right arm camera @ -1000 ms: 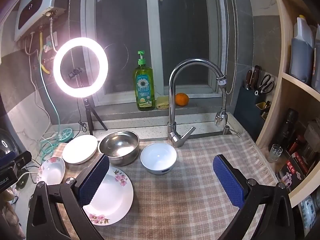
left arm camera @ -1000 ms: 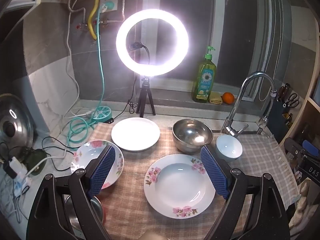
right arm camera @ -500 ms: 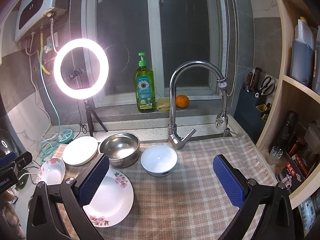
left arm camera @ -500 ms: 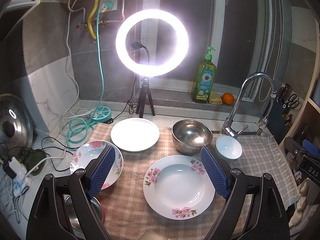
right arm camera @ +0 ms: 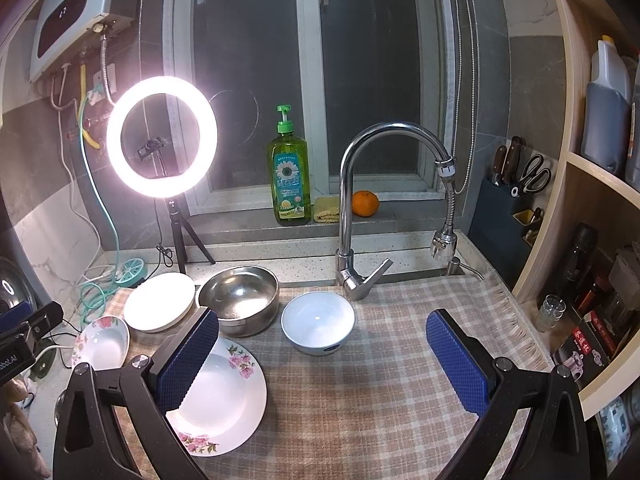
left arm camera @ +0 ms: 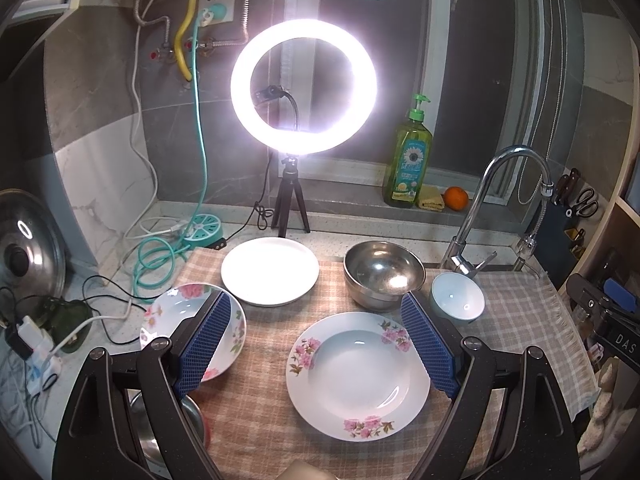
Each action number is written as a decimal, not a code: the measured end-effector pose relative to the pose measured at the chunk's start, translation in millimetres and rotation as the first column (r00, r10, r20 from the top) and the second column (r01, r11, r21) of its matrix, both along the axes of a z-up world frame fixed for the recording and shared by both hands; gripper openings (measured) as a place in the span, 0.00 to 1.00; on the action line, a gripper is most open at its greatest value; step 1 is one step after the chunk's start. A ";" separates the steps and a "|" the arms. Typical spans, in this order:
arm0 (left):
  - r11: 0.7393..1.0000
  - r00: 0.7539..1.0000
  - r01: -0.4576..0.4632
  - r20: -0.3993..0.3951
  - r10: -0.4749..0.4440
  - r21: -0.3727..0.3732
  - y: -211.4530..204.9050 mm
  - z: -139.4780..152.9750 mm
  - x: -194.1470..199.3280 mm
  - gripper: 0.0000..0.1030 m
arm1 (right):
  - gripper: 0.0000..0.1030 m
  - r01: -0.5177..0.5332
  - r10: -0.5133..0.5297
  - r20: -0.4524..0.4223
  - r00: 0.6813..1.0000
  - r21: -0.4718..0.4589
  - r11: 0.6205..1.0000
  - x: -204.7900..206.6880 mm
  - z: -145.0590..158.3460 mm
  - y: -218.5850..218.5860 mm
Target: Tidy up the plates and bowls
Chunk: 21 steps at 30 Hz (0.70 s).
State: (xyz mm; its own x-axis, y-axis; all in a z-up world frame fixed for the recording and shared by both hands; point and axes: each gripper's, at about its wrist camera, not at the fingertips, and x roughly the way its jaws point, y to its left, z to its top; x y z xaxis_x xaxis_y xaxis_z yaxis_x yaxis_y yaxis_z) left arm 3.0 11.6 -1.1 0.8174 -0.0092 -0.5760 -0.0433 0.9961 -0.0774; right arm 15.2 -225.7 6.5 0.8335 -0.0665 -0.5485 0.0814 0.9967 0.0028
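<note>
Both tongs wide open and empty: the left tongs [left arm camera: 318, 344] hover with the big flowered plate [left arm camera: 358, 374] between their pads on the checked cloth [right arm camera: 380, 400], while the white bowl [right arm camera: 318, 322] sits ahead of the right tongs [right arm camera: 322, 364].

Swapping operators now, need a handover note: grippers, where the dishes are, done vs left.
Left gripper: open, empty, over the large floral plate.
Right gripper: open, empty, above the checked cloth.
On the cloth: plain white plate, steel bowl, white bowl, and the small floral plate at the left edge.
Done: nothing stacked, all pieces lie apart.
Left: group plates with plates, bowls with bowls.
</note>
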 end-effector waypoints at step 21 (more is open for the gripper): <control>1.000 1.000 0.002 -0.003 -0.002 0.008 -0.7 -0.3 1.8 0.85 | 1.00 0.004 -0.004 -0.014 1.000 -0.003 1.000 4.8 -4.5 -5.3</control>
State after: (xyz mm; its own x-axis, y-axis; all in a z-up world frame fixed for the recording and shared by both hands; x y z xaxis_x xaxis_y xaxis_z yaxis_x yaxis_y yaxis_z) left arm 4.9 10.9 -1.4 0.8158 -0.0067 -0.5783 -0.0412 0.9967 -0.0696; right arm 20.0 -231.0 2.0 0.8254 -0.0710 -0.5601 0.0851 0.9964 -0.0008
